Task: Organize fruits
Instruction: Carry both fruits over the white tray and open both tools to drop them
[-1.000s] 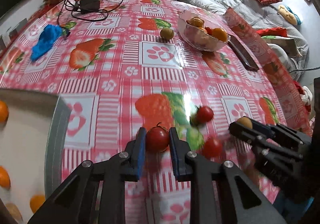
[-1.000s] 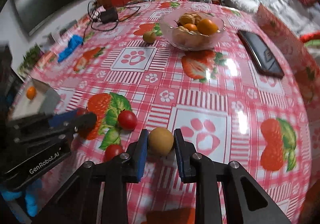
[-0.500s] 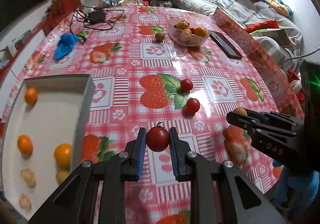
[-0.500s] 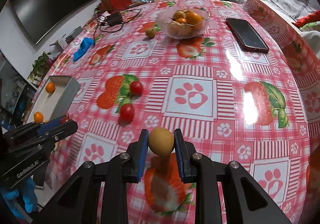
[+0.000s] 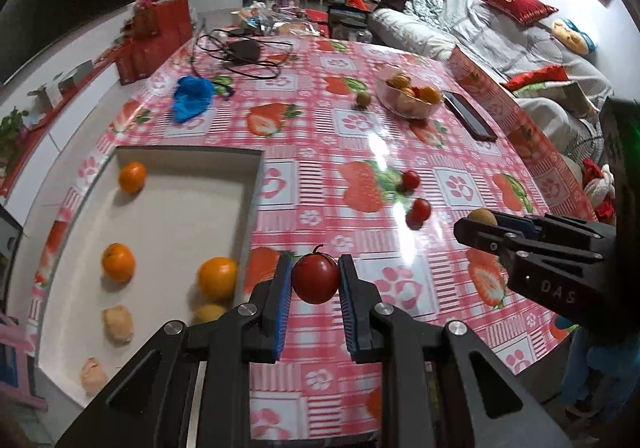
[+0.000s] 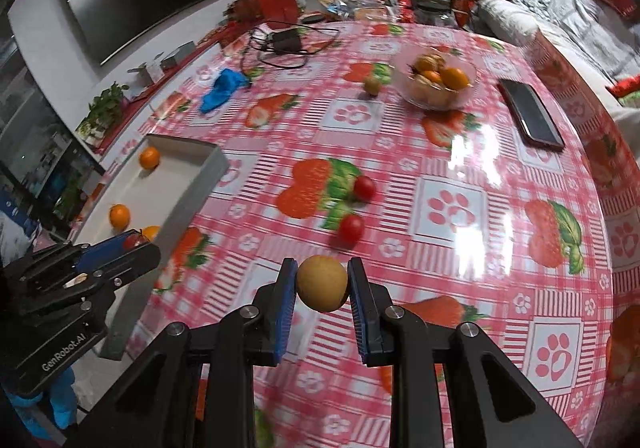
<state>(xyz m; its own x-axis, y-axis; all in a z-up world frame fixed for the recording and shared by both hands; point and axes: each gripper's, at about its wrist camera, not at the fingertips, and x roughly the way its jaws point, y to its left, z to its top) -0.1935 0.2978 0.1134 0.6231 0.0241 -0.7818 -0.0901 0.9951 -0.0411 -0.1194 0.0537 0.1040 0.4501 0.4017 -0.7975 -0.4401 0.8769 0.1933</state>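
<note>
My left gripper is shut on a red tomato and holds it above the table, just right of the white tray. The tray holds several oranges and pale fruits. My right gripper is shut on a round yellow-brown fruit, lifted above the table; it also shows in the left wrist view. Two red tomatoes lie on the cloth mid-table. A glass bowl of fruit stands far back, with a greenish fruit beside it.
A black phone lies right of the bowl near the table edge. A blue cloth and black cables with a charger lie at the far left. A sofa stands beyond the table.
Both grippers have lifted and pulled back from the table with their fruits held. The left one has moved left towards the tray, which now shows fully.
</note>
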